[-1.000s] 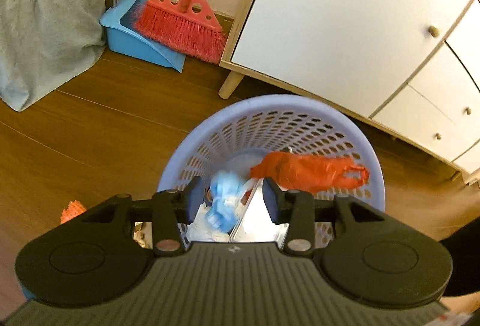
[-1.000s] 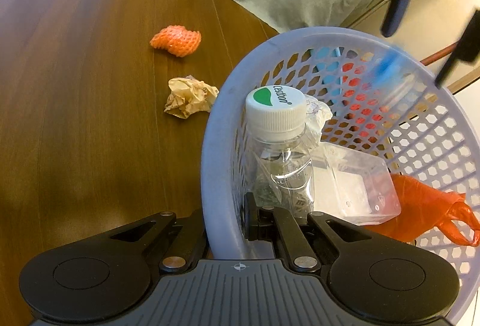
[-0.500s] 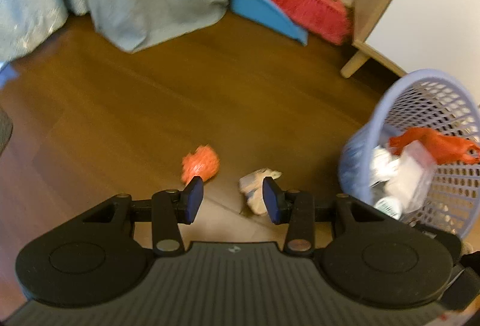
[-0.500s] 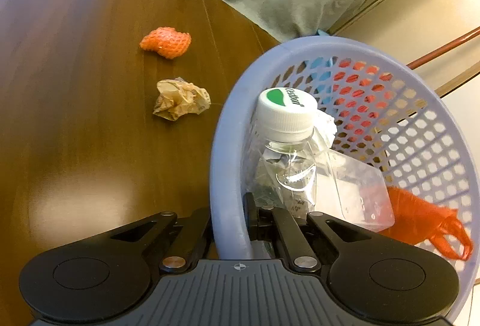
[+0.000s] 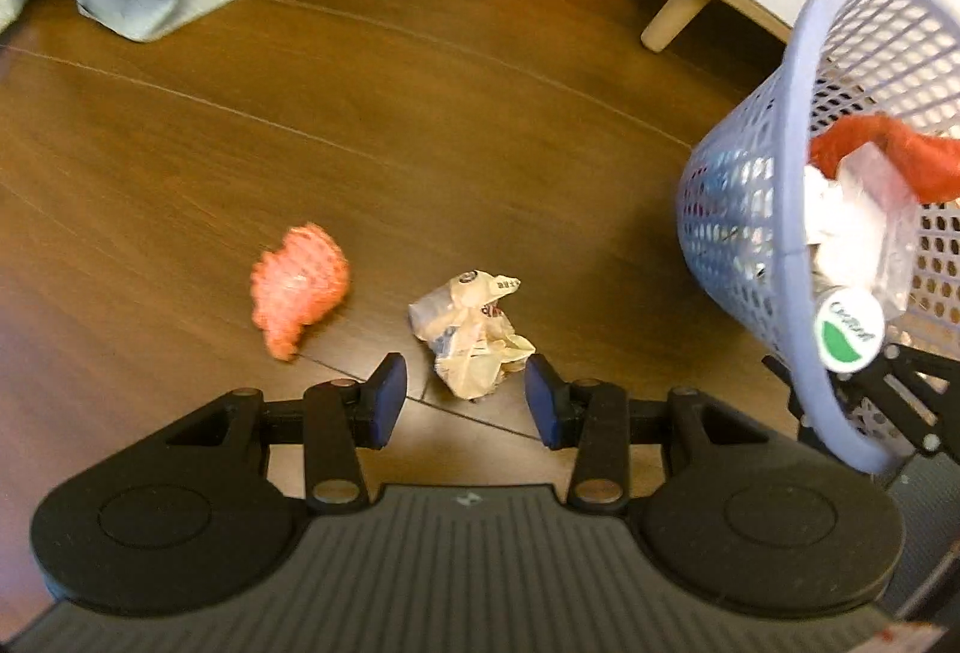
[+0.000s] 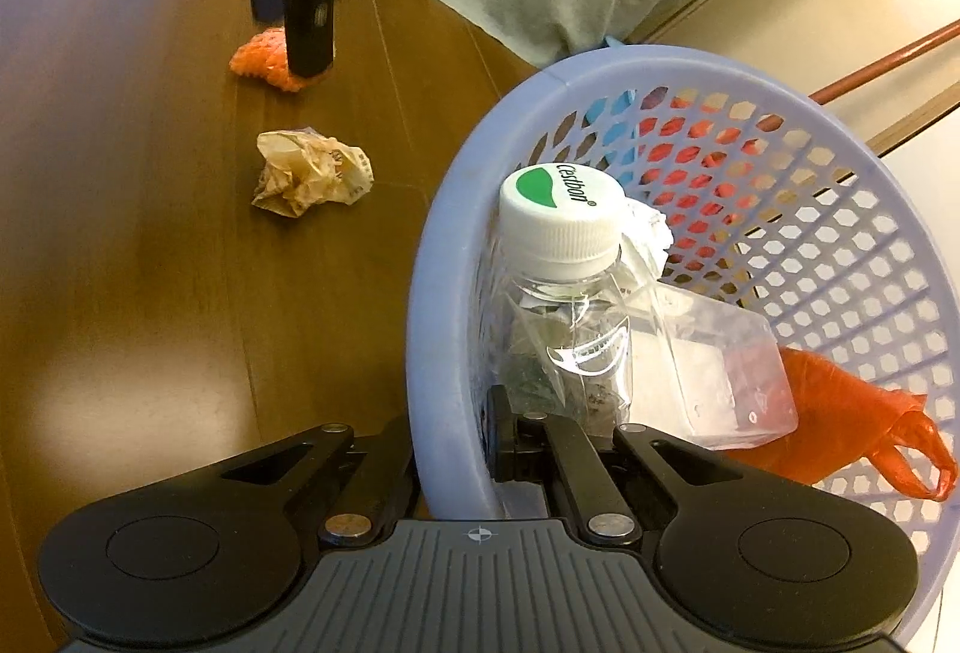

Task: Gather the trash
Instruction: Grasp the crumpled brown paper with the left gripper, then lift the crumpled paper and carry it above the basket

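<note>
Left claw [image 5: 465,401] now over crumpled paper [image 5: 471,332]; bottle cap [image 6: 558,216] reads "Cestbon".

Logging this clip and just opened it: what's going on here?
A person is picking up trash from a wooden floor with two handheld grippers. The right gripper is clamped on the rim of a lavender basket that already holds a bottle, a clear container and an orange bag. The left gripper is open and empty, lined up just short of a crumpled paper wad. An orange foam net lies beside the wad, also uncollected.
</note>
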Tool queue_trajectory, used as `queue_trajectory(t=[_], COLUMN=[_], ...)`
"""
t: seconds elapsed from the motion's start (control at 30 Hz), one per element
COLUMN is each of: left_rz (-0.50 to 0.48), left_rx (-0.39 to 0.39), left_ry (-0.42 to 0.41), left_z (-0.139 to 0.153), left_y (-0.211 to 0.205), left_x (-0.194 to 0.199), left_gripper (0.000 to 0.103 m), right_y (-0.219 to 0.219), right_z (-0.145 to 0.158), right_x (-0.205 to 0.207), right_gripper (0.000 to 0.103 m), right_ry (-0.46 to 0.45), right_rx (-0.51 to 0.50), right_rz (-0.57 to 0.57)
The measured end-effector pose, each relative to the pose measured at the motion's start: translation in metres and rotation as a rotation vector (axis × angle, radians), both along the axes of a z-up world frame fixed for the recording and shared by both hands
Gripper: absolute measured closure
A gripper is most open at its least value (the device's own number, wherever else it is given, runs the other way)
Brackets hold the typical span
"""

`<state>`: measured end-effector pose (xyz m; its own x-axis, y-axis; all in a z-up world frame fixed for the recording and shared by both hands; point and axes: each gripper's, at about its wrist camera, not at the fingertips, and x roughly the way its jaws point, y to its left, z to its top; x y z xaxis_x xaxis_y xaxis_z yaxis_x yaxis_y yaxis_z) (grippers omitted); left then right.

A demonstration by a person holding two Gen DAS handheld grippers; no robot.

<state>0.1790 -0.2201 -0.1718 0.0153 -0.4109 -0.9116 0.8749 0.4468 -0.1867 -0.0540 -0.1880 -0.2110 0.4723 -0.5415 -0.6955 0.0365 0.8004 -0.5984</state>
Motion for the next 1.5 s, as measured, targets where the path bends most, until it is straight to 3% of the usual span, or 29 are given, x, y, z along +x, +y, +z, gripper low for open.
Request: queue_trajectory(t=[0.33, 0.67, 0.73, 0.87, 1.23, 1.27, 1.3, 1.5], left_rz=[0.128, 0.186, 0.192, 0.187, 0.129, 0.118, 0.106, 0.043], left_rx=[-0.002, -0.013, -0.015, -0.012, -0.002, 0.001, 0.008, 0.049], left_ry=[0.069, 0.116, 0.12, 0.118, 0.086, 0.081, 0.075, 0.035], left_z=[-0.04, -0.051, -0.052, -0.052, -0.043, -0.041, -0.039, -0.031], left_y=[-0.008, -0.012, -0.011, -0.011, -0.004, -0.003, -0.001, 0.016], left_x=[0.005, 0.005, 0.006, 0.007, 0.002, 0.001, 0.0, -0.002], left_gripper=[0.066, 0.067, 0.073, 0.082, 0.086, 0.09, 0.103, 0.103], right_y=[0.001, 0.0, 0.0, 0.0, 0.0, 0.0, 0.0, 0.003], right_z=[-0.003, -0.006, -0.006, -0.006, -0.006, -0.006, -0.006, -0.004], right_x=[-0.001, -0.003, -0.004, -0.001, -0.001, -0.001, 0.0, 0.001], right_gripper=[0.103, 0.102, 0.102, 0.102, 0.102, 0.102, 0.102, 0.102], right_ry=[-0.009, -0.008, -0.008, -0.006, -0.006, -0.006, -0.006, -0.005], right_rx=[0.003, 0.003, 0.003, 0.001, 0.003, 0.005, 0.006, 0.009], right_rz=[0.002, -0.001, -0.001, 0.0, -0.005, -0.006, -0.008, -0.015])
